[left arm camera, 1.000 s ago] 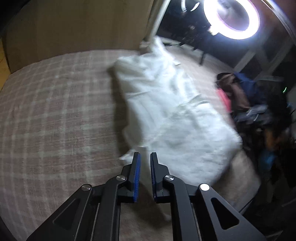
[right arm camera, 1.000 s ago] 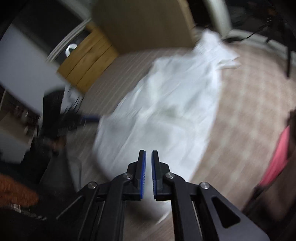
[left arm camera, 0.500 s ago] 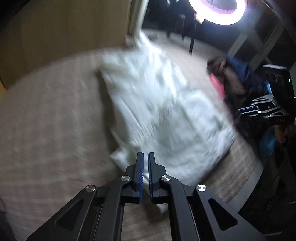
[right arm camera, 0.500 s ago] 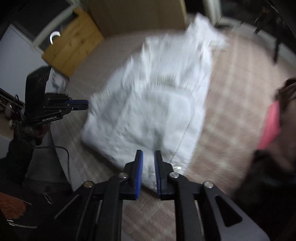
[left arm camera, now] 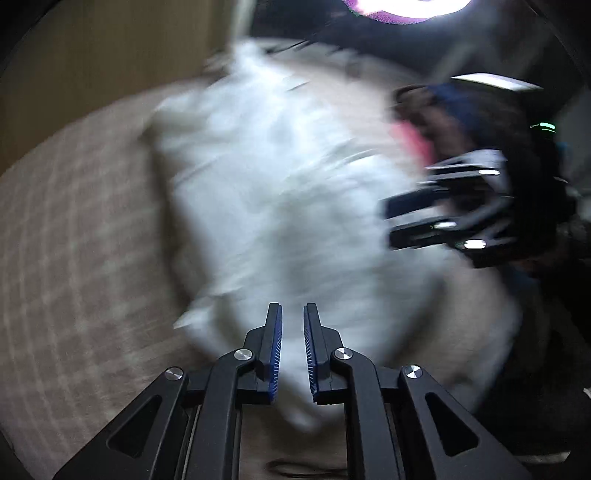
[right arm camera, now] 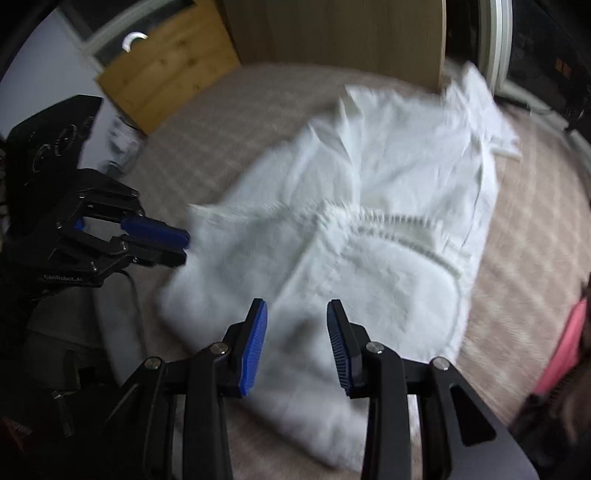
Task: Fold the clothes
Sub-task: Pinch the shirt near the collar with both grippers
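A white garment (left arm camera: 295, 206) (right arm camera: 351, 240) lies spread on a pink-beige plaid bed cover (left arm camera: 74, 258). My left gripper (left arm camera: 293, 314) hangs over the garment's near edge. Its jaws stand a narrow gap apart and are opening, with nothing between the pads. In the right wrist view this left gripper (right arm camera: 184, 245) is at the garment's left corner. My right gripper (right arm camera: 297, 306) is above the garment's near hem, its jaws opening wide and empty. Seen in the left wrist view, the right gripper (left arm camera: 389, 221) is at the garment's right side. The left wrist view is blurred.
A pile of dark clothes (left arm camera: 436, 122) with a pink piece (right arm camera: 561, 350) lies at the bed's right side. A wooden panel (right arm camera: 332, 33) stands behind the bed, and a wooden cabinet (right arm camera: 166, 74) beyond its left corner. A ring light (left arm camera: 406, 7) glows overhead.
Both grippers have come closer to the garment's near edge and to each other. The right jaws have spread wide. The left jaws have parted slightly.
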The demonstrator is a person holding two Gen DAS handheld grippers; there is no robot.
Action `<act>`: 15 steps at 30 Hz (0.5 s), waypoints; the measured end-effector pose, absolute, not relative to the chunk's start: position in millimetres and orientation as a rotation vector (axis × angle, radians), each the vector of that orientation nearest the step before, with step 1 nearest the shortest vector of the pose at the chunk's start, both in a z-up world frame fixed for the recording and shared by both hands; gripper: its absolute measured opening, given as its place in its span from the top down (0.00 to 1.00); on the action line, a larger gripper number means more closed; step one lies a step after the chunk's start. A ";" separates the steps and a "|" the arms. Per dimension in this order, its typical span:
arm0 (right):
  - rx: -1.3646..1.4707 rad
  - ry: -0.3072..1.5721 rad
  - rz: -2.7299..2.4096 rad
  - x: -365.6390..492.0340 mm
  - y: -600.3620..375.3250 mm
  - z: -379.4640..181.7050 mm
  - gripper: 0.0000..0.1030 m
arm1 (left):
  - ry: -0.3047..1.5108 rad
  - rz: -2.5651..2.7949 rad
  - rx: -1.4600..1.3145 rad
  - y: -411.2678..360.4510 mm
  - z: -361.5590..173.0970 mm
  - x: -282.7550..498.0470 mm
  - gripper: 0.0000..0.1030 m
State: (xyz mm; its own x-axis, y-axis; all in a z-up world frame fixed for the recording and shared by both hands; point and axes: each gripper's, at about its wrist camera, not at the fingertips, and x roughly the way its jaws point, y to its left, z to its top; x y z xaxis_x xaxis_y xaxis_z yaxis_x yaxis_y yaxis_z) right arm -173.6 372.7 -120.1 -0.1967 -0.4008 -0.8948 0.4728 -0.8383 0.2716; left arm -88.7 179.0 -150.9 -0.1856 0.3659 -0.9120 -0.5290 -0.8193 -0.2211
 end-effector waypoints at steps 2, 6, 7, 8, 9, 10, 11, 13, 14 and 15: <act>1.590 0.035 -2.060 -180.5 379.7 -136.4 0.68 | 0.158 2.104 -1.543 159.8 -149.7 -97.4 0.90; 1.578 0.006 -2.106 -180.7 402.9 -103.7 0.68 | 0.127 2.235 -1.506 122.7 -116.7 -108.7 0.93; 1.548 0.022 -2.125 -180.0 409.5 -86.3 0.68 | 0.131 2.268 -1.469 114.2 -98.8 -110.4 0.93; 1.519 0.038 -2.149 -180.1 416.4 -69.0 0.66 | 0.133 2.288 -1.433 108.0 -82.1 -113.1 0.91; 1.493 0.054 -2.185 -182.4 424.1 -52.3 0.62 | 0.141 2.305 -1.405 104.5 -68.1 -118.7 0.89; 1.466 0.068 -2.222 -185.9 431.6 -36.9 0.59 | 0.148 2.321 -1.377 101.0 -54.1 -124.3 0.88; 1.440 0.077 -2.264 -192.5 438.4 -25.0 0.53 | 0.156 2.337 -1.349 97.5 -40.3 -130.0 0.88; 1.392 0.083 -2.339 -206.5 451.9 -3.9 0.47 | 0.145 2.335 -1.323 95.7 -25.4 -148.2 0.85; 1.383 0.052 -2.355 -216.0 457.7 -1.3 0.46 | 0.131 2.320 -1.318 100.2 -21.9 -159.7 0.82; 1.373 0.020 -2.372 -225.6 463.5 1.2 0.46 | 0.133 2.311 -1.320 108.8 -25.4 -169.2 0.79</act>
